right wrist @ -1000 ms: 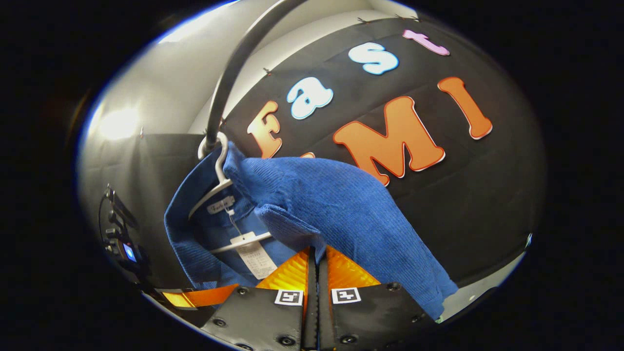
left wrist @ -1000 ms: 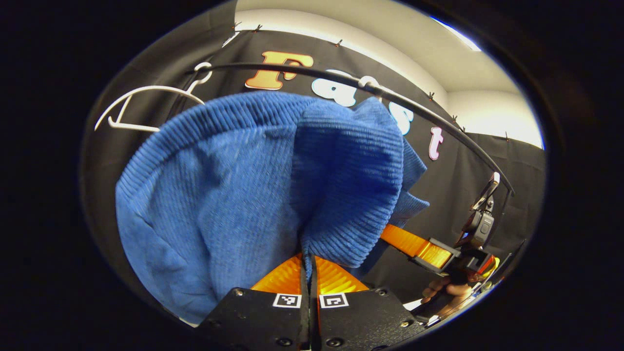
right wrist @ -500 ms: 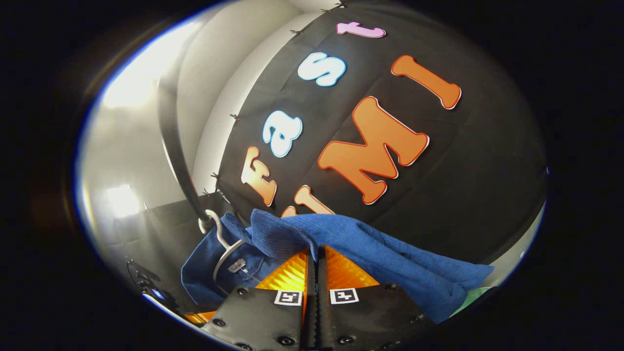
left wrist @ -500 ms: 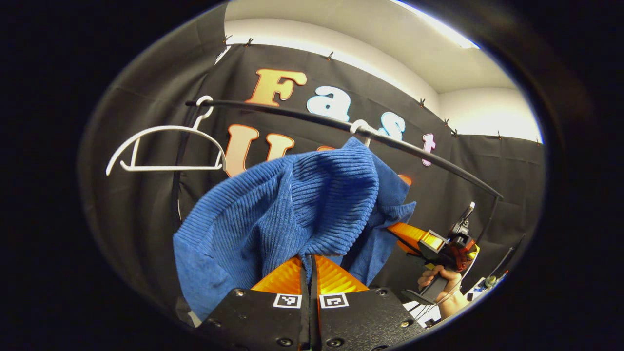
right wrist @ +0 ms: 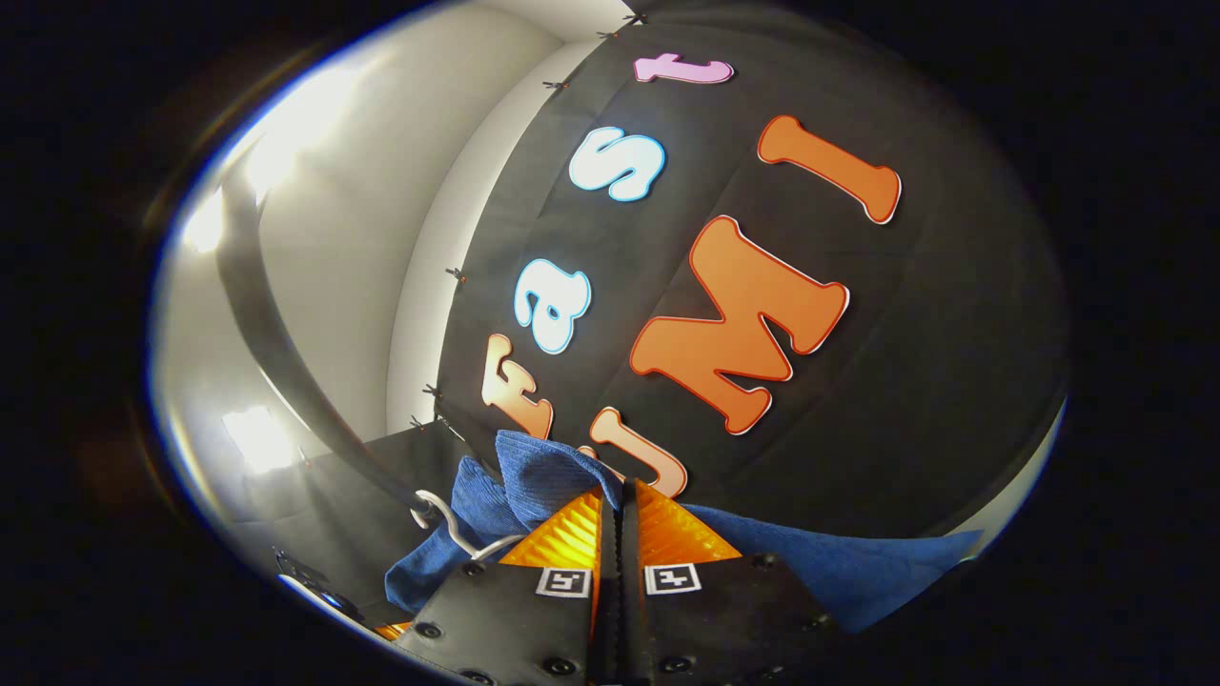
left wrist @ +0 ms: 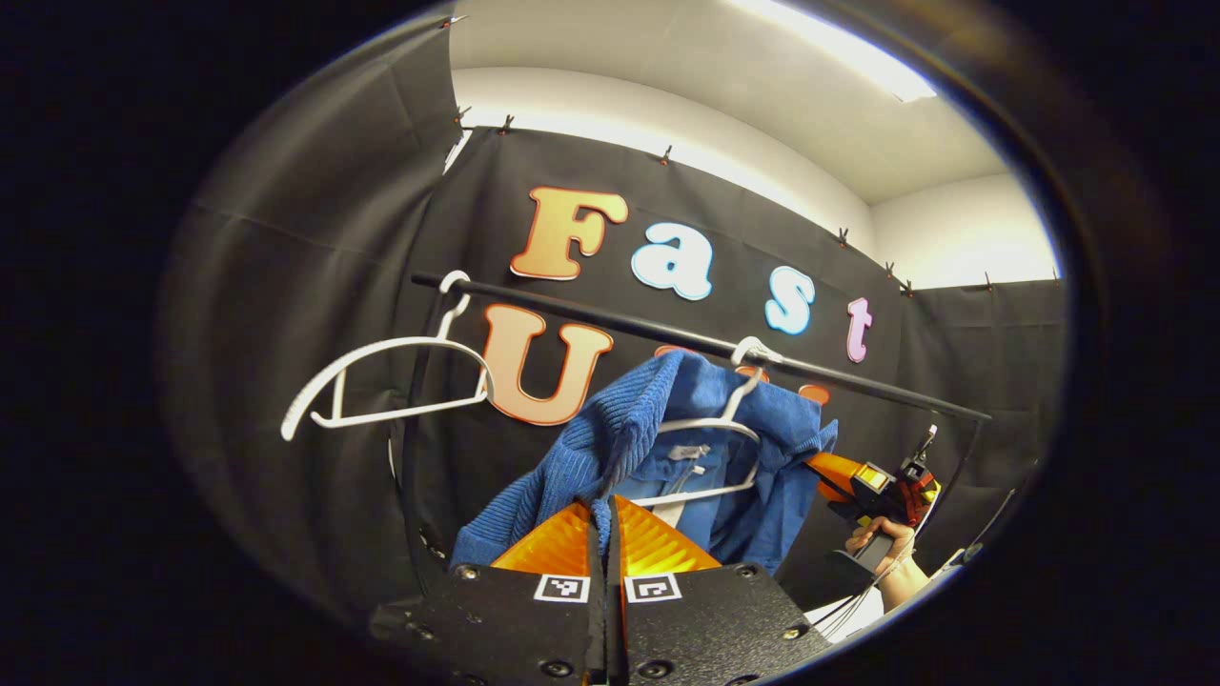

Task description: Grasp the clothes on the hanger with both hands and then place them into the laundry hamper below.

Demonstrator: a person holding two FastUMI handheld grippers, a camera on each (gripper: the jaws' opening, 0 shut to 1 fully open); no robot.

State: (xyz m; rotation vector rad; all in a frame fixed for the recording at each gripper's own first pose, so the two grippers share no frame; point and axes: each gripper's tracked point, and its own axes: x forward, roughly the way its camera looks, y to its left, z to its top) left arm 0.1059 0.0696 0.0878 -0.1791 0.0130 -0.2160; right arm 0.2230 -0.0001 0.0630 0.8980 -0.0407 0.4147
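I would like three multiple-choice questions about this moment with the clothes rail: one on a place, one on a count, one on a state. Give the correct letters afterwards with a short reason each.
1. Where does the bare white hanger hang on the rail in the left gripper view?
A. left of the blue corduroy shirt
B. right of it
C. under it

2. How many white hangers are on the rail?
A. one
B. two
C. four

3. What is the left gripper doing?
A. open, away from cloth
B. shut on the shirt
C. shut on the rail

Answers:
1 A, it hangs at the rail's left end.
2 B, the bare one plus the hanger inside the shirt.
3 B, blue cloth sits pinched between its closed fingers.
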